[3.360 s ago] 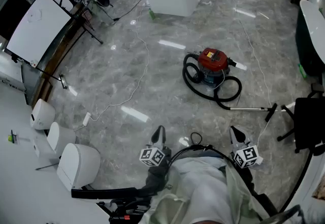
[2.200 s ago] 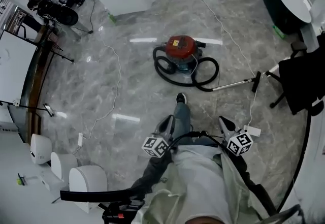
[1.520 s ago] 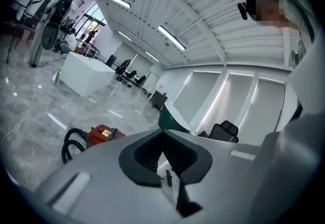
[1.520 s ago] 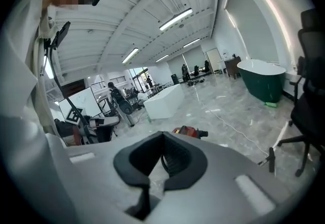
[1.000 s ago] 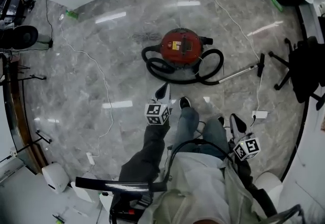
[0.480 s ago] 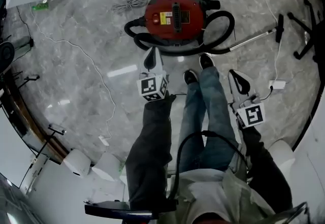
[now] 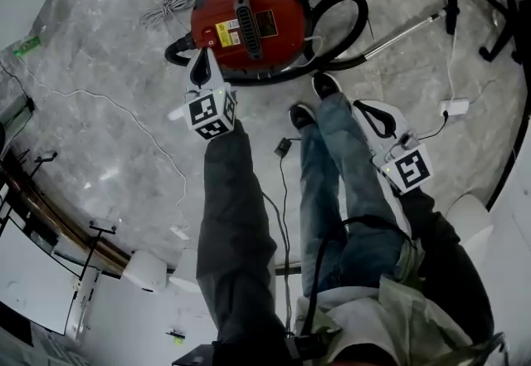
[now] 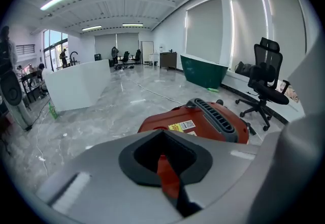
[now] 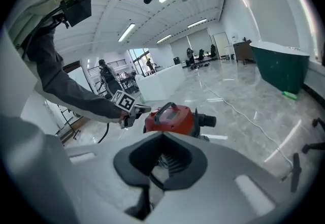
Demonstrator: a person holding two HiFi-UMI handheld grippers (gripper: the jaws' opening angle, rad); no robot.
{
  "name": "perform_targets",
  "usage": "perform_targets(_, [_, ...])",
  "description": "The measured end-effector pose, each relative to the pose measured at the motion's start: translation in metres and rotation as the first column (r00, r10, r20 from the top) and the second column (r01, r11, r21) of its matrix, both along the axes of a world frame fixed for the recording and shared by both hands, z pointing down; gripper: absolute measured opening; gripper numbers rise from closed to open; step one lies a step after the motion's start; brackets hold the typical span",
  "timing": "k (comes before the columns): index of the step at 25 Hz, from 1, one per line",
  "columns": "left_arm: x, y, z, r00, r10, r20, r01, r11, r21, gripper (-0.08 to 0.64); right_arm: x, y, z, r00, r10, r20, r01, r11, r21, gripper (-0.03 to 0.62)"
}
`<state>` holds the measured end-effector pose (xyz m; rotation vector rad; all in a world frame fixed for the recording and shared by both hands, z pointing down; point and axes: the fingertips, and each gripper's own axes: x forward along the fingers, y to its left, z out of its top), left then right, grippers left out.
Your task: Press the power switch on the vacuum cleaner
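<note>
Bearing the vacuum cleaner point(image 7: 265, 28), the grey floor point(image 7: 99, 53) gleams.

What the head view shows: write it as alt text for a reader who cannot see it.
Seen from above, a standing person holds the left gripper, jaws together, at the near edge of a red vacuum cleaner on a grey marble floor. The right gripper is held back beside the person's legs; a black hose curls round the vacuum cleaner.
</note>
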<state>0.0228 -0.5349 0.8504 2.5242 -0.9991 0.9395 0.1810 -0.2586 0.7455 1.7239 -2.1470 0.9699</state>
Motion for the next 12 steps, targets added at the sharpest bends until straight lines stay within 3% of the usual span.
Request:
perform_targets(4, [0.009,-0.001,0.013,0.998,0.037,0.041,-0.038,0.999,0.012,-0.002,0.011,0.017,0.01,1.0,-0.002,0.002,0.002,0.999,-0.045,0.0])
perform_targets(6, [0.009,-0.002,0.013,1.0,0.0,0.004,0.0,1.0,0.025,-0.002,0.015,0.021,0.017,1.0,0.004,0.004,-0.004,0.998,-0.06,0.0])
perform_targets(9, [0.006,0.0,0.019,0.995,-0.079,-0.065,0.079,0.997,-0.014,-0.002,0.014,0.025,0.028,1.0,0.01,0.017,-0.009,0.997,-0.072,0.0])
perform_targets(12, [0.004,0.002,0.024,0.995,-0.075,-0.066,0.074,0.997,-0.03,0.0,0.002,0.024,0.032,0.999,0.006,0.045,-0.003,0.998,-0.067,0.0])
